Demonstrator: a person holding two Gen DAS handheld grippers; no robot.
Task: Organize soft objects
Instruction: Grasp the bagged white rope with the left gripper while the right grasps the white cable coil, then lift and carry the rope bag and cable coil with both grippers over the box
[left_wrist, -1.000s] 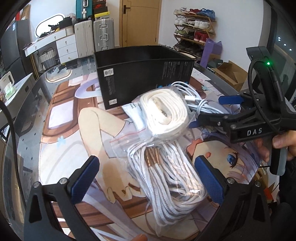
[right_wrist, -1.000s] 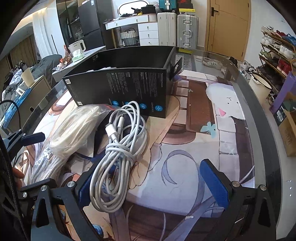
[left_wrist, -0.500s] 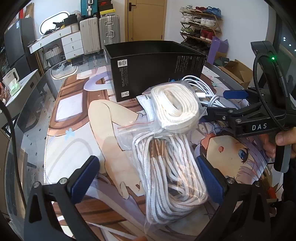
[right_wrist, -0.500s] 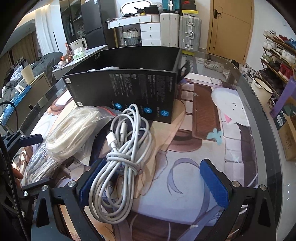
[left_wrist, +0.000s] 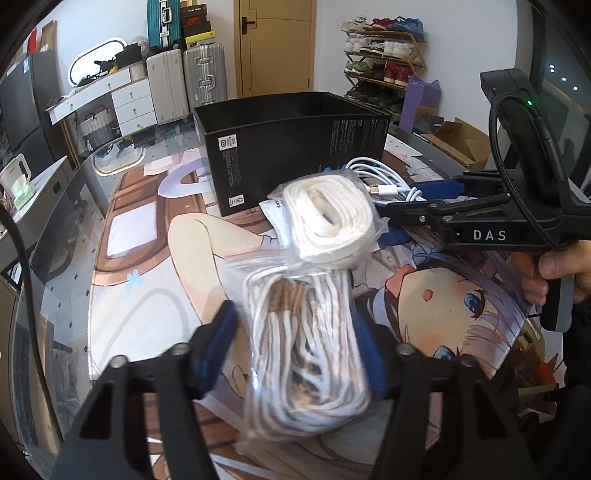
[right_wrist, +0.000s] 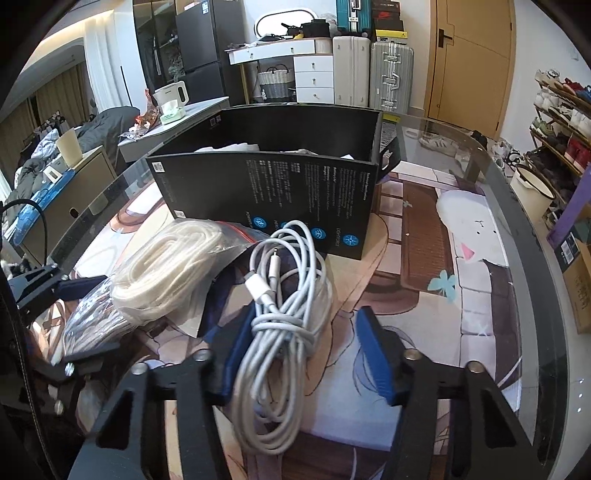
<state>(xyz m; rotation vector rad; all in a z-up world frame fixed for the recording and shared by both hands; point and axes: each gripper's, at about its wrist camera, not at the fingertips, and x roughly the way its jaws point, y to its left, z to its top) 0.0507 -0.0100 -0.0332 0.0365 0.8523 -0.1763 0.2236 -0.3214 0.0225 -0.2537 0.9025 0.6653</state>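
Since half a second ago both grippers' jaws have narrowed. In the left wrist view, the left gripper (left_wrist: 295, 343) now squeezes the bagged bundle of white cord (left_wrist: 306, 350) lying on the printed desk mat (left_wrist: 140, 266); a second bagged white coil (left_wrist: 328, 221) rests just beyond it, before the black cardboard box (left_wrist: 291, 151). In the right wrist view, the right gripper (right_wrist: 306, 354) straddles the white charging cable (right_wrist: 284, 306), the right pad apart from it, so not yet gripped. The box holds some pale items; these three bundles remain outside. Its near wall must be cleared.
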